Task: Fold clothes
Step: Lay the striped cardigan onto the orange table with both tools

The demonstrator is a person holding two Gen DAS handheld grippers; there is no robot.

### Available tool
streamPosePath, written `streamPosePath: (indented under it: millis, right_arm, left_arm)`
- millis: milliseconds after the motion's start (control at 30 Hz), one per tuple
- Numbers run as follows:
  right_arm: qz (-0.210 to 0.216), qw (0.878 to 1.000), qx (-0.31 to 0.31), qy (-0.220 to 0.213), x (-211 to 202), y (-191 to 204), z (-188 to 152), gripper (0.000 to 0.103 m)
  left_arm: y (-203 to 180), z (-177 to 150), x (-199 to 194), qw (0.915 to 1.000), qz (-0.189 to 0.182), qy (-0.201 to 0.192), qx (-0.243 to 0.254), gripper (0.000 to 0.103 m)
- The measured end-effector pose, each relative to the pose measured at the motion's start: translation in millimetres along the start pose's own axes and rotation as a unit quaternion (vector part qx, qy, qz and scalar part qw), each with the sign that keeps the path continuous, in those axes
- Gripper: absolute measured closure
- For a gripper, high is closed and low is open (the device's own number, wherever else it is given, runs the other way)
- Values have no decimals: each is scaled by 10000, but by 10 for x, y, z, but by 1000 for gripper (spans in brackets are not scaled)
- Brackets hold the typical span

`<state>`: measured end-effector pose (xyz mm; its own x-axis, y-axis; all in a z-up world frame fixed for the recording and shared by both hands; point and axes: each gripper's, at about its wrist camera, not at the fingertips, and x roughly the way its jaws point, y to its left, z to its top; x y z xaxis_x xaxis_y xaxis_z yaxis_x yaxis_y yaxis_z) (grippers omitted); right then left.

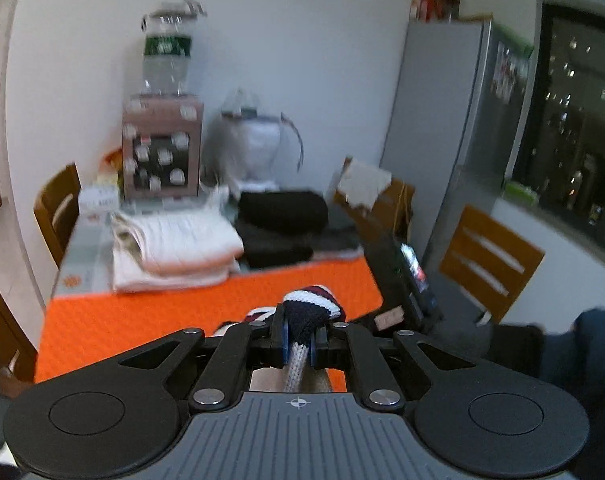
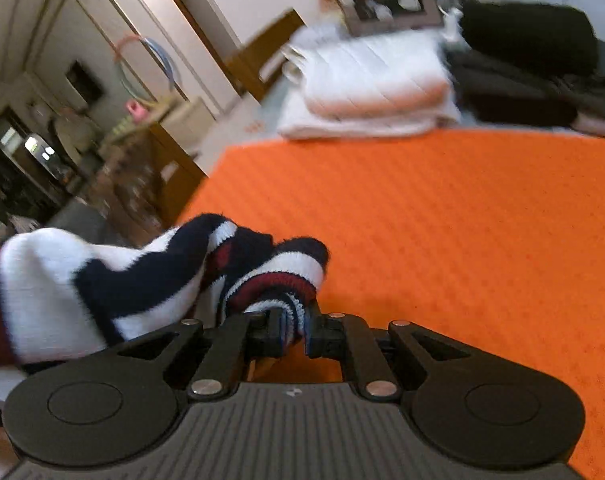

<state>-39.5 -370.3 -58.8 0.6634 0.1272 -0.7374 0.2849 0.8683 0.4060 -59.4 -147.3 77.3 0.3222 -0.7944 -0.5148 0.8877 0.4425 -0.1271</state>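
A knitted garment striped navy, white and dark red (image 1: 310,308) is pinched in my left gripper (image 1: 299,344), a fold of it bulging above the jaws over the orange mat (image 1: 142,320). In the right wrist view the same striped knit (image 2: 142,276) bunches to the left and its edge runs between the jaws of my right gripper (image 2: 293,330), which is shut on it. Both grippers hang over the near part of the orange mat (image 2: 462,240). The rest of the garment is hidden below the grippers.
At the mat's far edge lie a folded white stack (image 1: 174,248) and a folded black stack (image 1: 282,224). Behind them stand a box with a water bottle (image 1: 162,148) and a white bag. Wooden chairs (image 1: 490,260) and a grey fridge (image 1: 450,120) flank the table.
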Motion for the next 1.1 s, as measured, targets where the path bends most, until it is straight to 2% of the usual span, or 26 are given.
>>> streamPosePath:
  millis: [67, 200, 267, 367, 400, 467, 500, 533, 567, 667, 733, 833, 1100]
  right_arm:
    - [-187, 9997, -123, 14, -108, -135, -55, 91]
    - [-495, 9985, -218, -27, -328, -486, -24, 90]
    - [-558, 9983, -186, -20, -452, -594, -15, 87]
    - [-592, 9982, -98, 3, -620, -730, -60, 76]
    - [-564, 9984, -48, 20, -637, -764, -82, 73]
    - [-479, 9988, 61, 63, -725, -775, -172, 67]
    - [-429, 9990, 135, 84, -764, -762, -213, 62]
    - [-377, 9990, 214, 104, -807, -745, -253, 57]
    - [-302, 9990, 324, 110, -825, -737, -296, 56]
    - [-122, 9978, 647, 107, -865, -699, -422, 46]
    - [-100, 9966, 806, 97, -850, -672, -509, 35]
    - [-90, 9945, 1035, 108, -816, -640, -639, 34]
    - [-575, 9903, 1190, 429, -644, -624, -1016, 30]
  left_arm:
    - [-130, -97, 196, 9998, -1, 186, 65, 91]
    - [-319, -294, 558, 9964, -332, 766, 148, 90]
    - [-394, -374, 680, 9936, -454, 1015, 204, 89]
    - [-491, -472, 749, 9919, -390, 1163, 325, 84]
    - [-498, -484, 734, 9920, -364, 1159, 351, 79]
    - [-479, -468, 661, 9930, -317, 1070, 373, 63]
    - [-468, -440, 632, 9937, -306, 1009, 390, 49]
    - [-452, -429, 589, 9942, -277, 946, 428, 42]
    - [-433, -431, 537, 9947, -236, 880, 481, 41]
    - [-378, -430, 397, 9948, 56, 826, 587, 39]
    - [-257, -512, 336, 9942, 303, 851, 585, 39]
    - [-46, -661, 283, 9918, 641, 1002, 462, 39]
    - [469, -1169, 128, 9782, 1496, 1437, 132, 39]
